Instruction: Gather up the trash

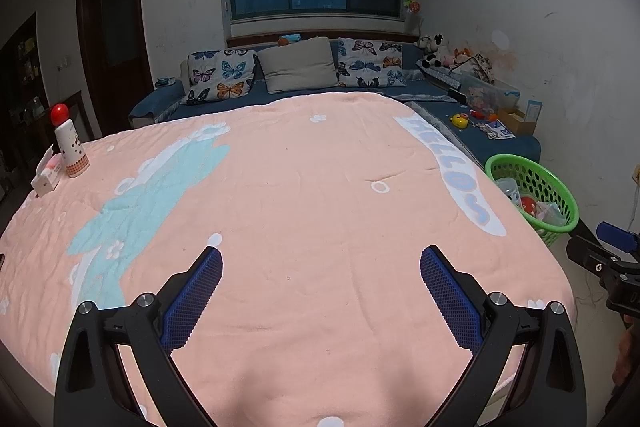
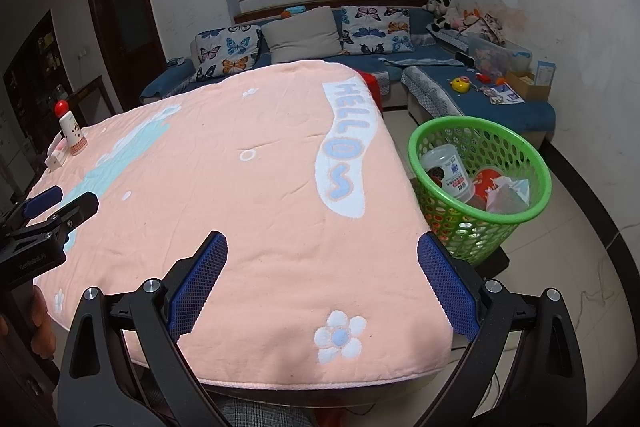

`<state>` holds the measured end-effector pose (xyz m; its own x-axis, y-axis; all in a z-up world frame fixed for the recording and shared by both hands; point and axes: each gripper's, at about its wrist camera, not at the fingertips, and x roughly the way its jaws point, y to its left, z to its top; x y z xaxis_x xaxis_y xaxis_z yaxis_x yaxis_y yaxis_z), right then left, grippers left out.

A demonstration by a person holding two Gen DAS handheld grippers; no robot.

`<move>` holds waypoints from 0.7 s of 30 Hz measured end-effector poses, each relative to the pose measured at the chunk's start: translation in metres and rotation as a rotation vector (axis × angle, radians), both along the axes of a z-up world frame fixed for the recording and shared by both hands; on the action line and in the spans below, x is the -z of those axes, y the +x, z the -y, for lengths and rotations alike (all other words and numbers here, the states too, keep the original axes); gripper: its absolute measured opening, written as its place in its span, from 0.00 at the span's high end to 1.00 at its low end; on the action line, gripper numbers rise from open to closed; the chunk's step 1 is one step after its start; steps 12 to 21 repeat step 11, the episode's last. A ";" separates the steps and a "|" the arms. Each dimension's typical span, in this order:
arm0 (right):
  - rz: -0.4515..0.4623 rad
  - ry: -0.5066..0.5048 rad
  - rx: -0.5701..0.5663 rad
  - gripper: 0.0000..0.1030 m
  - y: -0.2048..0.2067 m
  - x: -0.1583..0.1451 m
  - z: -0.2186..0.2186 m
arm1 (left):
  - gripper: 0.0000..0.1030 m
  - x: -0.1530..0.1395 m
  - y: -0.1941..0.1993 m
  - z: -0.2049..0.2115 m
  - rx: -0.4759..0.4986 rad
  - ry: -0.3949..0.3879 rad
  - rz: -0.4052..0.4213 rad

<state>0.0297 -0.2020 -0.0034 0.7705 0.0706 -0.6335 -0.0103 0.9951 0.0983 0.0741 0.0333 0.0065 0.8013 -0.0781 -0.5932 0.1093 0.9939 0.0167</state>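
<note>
A green plastic basket stands on the floor at the table's right edge, holding a clear jar, a red item and crumpled wrappers; it also shows in the left wrist view. My left gripper is open and empty above the pink cloth. My right gripper is open and empty above the cloth's near right corner, left of the basket. A white bottle with a red cap and a small white box sit at the table's far left.
A blue sofa with butterfly cushions stands behind the table, with toys and boxes on its right section. A dark door is at the left. The left gripper also shows at the left of the right wrist view.
</note>
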 end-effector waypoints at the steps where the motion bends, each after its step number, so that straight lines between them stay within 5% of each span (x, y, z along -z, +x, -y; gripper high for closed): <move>1: -0.001 0.001 -0.001 0.08 0.000 0.000 0.000 | 0.07 0.000 0.000 0.000 0.000 -0.001 0.001; 21: -0.002 0.001 -0.002 0.08 -0.001 0.001 -0.001 | 0.07 -0.001 -0.003 0.007 0.010 0.001 0.001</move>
